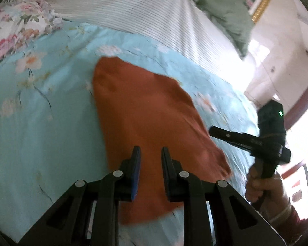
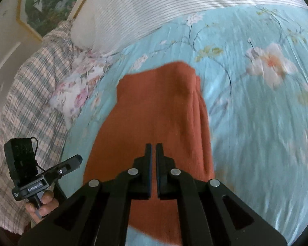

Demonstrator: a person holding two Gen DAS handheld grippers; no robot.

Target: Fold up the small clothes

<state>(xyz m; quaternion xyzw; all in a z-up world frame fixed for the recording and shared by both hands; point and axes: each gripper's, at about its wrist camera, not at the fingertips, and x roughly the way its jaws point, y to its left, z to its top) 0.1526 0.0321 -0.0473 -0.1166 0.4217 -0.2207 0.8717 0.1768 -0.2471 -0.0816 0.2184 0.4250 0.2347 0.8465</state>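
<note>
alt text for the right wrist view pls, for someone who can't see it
An orange-brown garment lies on a light blue floral bedsheet, seen from above past the right gripper, whose jaws are shut with nothing visibly between them. At lower left a hand holds the left gripper, with a plaid cloth and a striped white cover beyond.

- A rust-orange knit garment (image 1: 145, 106), folded into a long narrow shape, lies flat on a light-blue floral bedsheet (image 1: 41, 123), slightly rumpled along one edge.
</note>
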